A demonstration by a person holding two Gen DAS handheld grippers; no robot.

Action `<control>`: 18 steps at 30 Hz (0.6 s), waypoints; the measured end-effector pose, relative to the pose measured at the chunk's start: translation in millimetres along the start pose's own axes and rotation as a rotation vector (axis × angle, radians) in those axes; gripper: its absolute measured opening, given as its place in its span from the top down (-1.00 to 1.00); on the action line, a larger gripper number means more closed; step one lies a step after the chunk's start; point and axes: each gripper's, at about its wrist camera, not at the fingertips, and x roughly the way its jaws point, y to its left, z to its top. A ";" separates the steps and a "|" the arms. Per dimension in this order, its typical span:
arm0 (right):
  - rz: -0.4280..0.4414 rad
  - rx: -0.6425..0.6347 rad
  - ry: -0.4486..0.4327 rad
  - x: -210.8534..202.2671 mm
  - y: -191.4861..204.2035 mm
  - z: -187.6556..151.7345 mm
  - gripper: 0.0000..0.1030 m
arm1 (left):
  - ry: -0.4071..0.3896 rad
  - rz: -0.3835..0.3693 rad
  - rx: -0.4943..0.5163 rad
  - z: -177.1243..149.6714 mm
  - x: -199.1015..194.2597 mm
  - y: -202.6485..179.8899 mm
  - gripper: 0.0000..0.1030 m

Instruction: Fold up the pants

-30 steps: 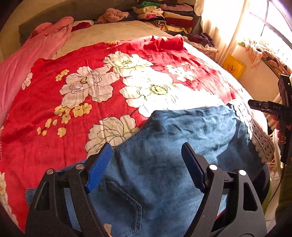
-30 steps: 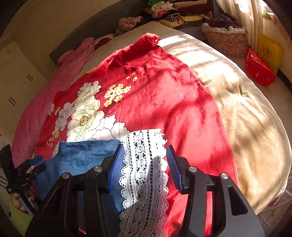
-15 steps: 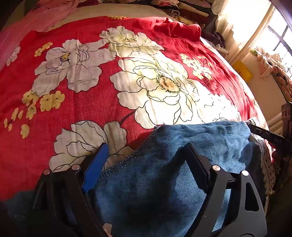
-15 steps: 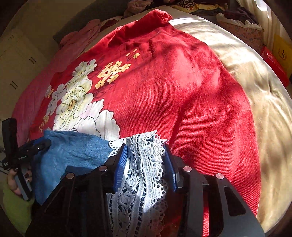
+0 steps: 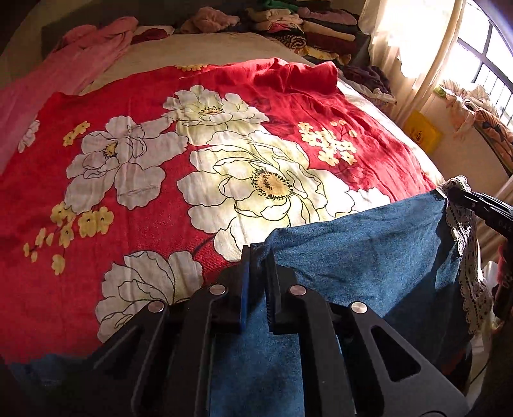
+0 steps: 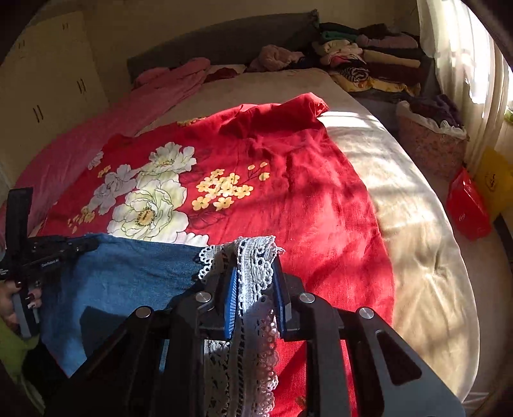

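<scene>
While the left claw (image 5: 257,256) pinches the top edge of the blue denim pants (image 5: 368,253), its jaws having just snapped closed on the cloth, the right claw (image 6: 255,282) has been closing and now clamps the white lace trim (image 6: 253,272) at the pants' other end. Between the two claws the denim hangs stretched. Beyond them lies a red flowered blanket (image 6: 304,192) on the bed (image 6: 416,224), with stacked clothes (image 5: 307,25) farthest off.

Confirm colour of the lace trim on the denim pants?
White openwork lace trim edging the blue denim pants; clearest in the right wrist view.
</scene>
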 end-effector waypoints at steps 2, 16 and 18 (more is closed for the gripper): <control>-0.035 -0.013 0.065 24.6 0.3 -8.3 0.65 | 0.011 0.010 -0.005 -5.4 11.1 2.1 0.90; 0.037 0.246 -0.046 -50.9 -20.5 -45.3 -0.12 | -0.025 0.028 -0.020 -27.3 -24.5 15.9 -0.02; 0.059 0.262 -0.060 -68.7 -16.9 -61.4 -0.12 | -0.028 -0.009 -0.044 -36.2 -38.0 20.4 -0.10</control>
